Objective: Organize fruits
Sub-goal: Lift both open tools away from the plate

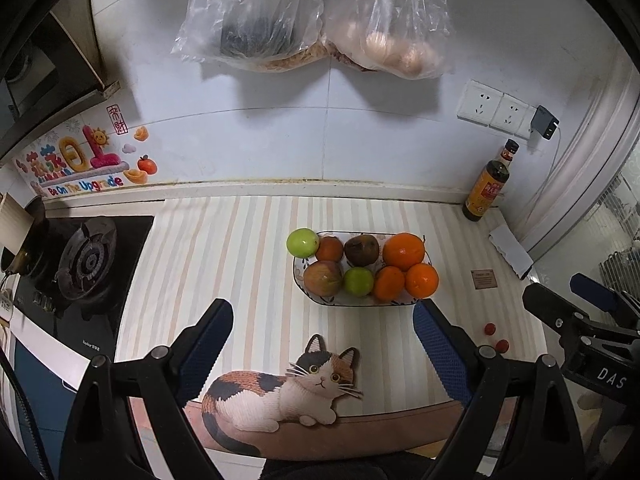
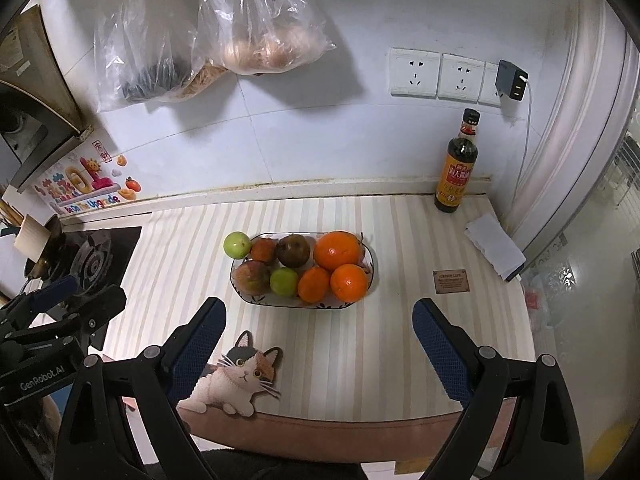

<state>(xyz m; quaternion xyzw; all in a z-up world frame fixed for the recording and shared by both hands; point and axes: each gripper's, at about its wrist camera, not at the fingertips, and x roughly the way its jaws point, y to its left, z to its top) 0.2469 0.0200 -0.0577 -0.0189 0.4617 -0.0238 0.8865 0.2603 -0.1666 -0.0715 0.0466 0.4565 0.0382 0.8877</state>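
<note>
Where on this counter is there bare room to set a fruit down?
Bare striped mat lies between the stove and the fruit dish, and between the dish and the small brown plaque. It is crowded inside the dish, by the sauce bottle and folded white paper, and near two small red fruits.

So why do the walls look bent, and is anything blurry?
Left wrist view: the fisheye lens bows the counter edge, corners go black, and the fruit bowl stays sharp. Right wrist view: the same bending curves the wall sockets, and the hanging bags cast soft shadows.
</note>
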